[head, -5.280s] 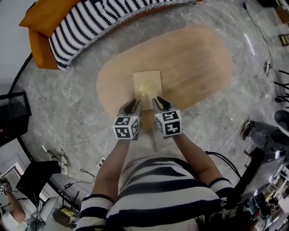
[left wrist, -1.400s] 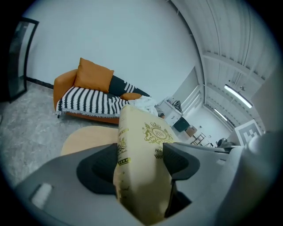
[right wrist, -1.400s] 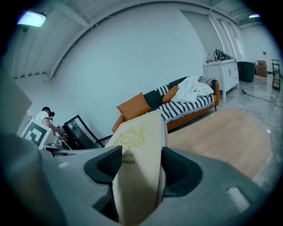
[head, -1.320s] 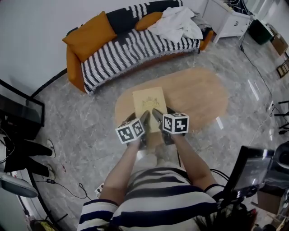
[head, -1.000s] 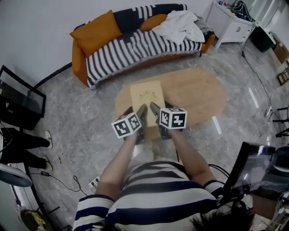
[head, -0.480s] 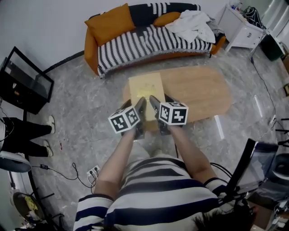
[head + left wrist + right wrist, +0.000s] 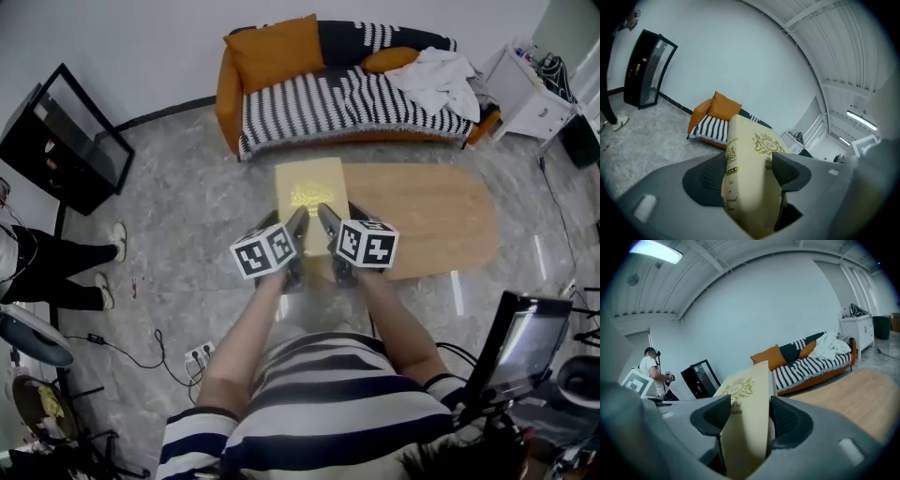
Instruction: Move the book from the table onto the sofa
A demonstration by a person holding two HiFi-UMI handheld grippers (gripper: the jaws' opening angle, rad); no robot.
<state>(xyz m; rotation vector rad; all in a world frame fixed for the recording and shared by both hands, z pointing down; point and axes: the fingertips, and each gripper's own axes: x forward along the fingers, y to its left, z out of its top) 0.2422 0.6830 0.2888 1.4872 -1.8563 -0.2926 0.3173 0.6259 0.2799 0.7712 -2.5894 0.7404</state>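
In the head view a tan book with gold print [image 7: 310, 192] hangs above the left end of the wooden table [image 7: 427, 220], held by its near end. My left gripper [image 7: 297, 225] is shut on its left side and my right gripper [image 7: 328, 221] on its right side. The left gripper view has the book [image 7: 749, 185] upright between the pads of the left gripper [image 7: 749, 161]. In the right gripper view the right gripper [image 7: 750, 401] has just closed a little tighter on the book [image 7: 744, 427]. The striped sofa [image 7: 352, 94] stands beyond, apart from the book.
On the sofa lie orange cushions [image 7: 277, 47] at its left end and a white cloth [image 7: 442, 75] at its right end. A black glass cabinet [image 7: 70, 141] and a person's legs [image 7: 52, 272] are at the left. A white cupboard [image 7: 539, 94] is at the far right.
Both grippers have carried the book to the left and a little up, from over the table's middle to its left end. The sofa now lies straight ahead of the book.
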